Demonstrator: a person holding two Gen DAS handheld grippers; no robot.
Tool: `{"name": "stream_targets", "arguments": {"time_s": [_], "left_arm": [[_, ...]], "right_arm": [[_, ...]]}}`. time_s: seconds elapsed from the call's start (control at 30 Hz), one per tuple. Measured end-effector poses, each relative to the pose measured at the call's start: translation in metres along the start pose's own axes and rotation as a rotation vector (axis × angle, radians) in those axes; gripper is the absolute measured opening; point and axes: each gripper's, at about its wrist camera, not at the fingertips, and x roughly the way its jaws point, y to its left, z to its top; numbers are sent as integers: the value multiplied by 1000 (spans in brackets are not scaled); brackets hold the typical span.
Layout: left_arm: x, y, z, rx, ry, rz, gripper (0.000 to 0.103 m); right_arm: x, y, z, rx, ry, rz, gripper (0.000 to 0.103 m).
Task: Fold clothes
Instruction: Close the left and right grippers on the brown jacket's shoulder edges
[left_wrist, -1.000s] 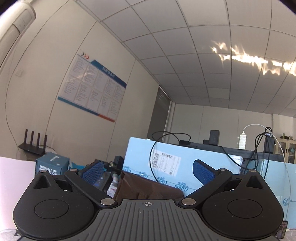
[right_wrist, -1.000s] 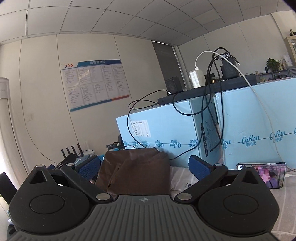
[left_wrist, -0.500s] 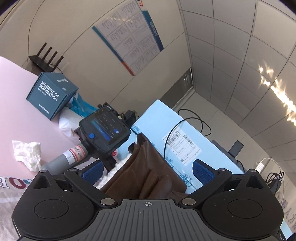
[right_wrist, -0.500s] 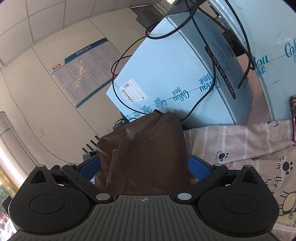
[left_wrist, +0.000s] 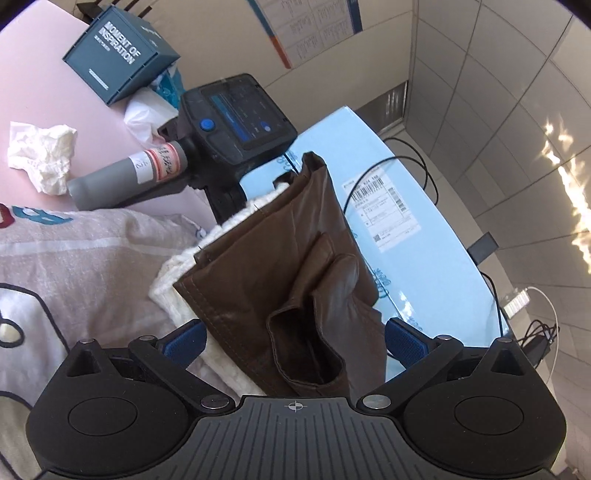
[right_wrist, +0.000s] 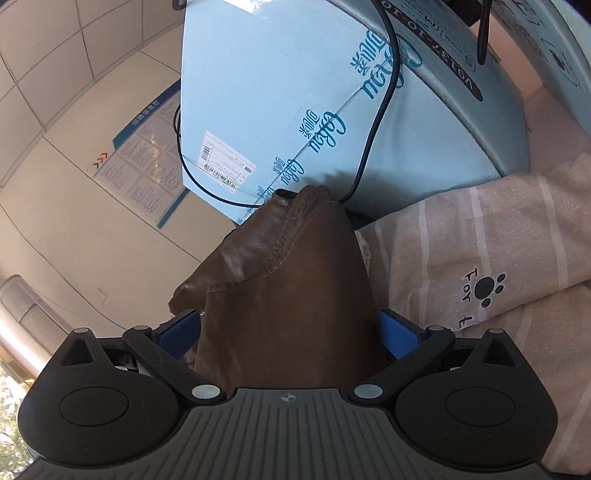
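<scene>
Left wrist view: the left gripper (left_wrist: 293, 341) has its blue pads spread wide, and the brown leather garment (left_wrist: 280, 266) runs up the centre of the frame between them. Whether either pad touches it cannot be told. White fleece lining (left_wrist: 177, 273) shows at the garment's left edge, over a pink striped sheet (left_wrist: 85, 258). Upper left holds a dark blue box (left_wrist: 120, 55), a crumpled tissue (left_wrist: 42, 155) and a handheld device (left_wrist: 236, 122).

Right wrist view: the right gripper (right_wrist: 290, 338) is likewise spread, the garment (right_wrist: 280, 302) filling the gap at centre. A light blue carton (right_wrist: 295, 110) occupies the upper frame; the sheet (right_wrist: 480, 258) lies at right.
</scene>
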Motion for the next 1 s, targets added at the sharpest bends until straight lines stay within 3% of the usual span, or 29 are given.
{"name": "stream_targets", "arguments": {"time_s": [0.07,0.2,0.27,0.33,0.43,0.47,0.7,0.77,0.83,0.87,0.9,0.93,1.0], "left_arm": [[5,-4,-3,18,19,-43,103],[3,-9,-4,42,-1,-120,103],[5,-9,-3,45,2,-80,103],[7,-5,-3,30,-1,28,103],[6,3,2,-33,-35,37,103],[6,3,5,-39,-55,6,103],[7,-8,12,17,-129,-90,102],[4,-18,10,96,-150,-141,103],[15,-21,11,138,-133,-51,102],[24,-16,12,114,-113,11,102],[31,-11,14,87,-95,43,101],[34,-9,15,72,-94,56,99],[34,-13,14,103,-130,72,95]], "right_arm": [[-2,4,-1,-33,7,3,103],[-15,5,0,1,24,127,103],[-20,5,1,40,41,184,103],[-23,3,0,62,53,199,103],[-23,3,-3,40,53,138,103],[-21,2,-3,31,45,117,103],[9,3,9,-9,-13,21,95],[17,3,11,-17,-32,-5,85],[20,0,10,-31,-40,-36,72],[21,-1,9,-38,-44,-52,59],[23,-3,9,-45,-48,-67,53],[24,-4,8,-53,-52,-80,44],[23,-2,6,-75,-61,-90,37]]}}
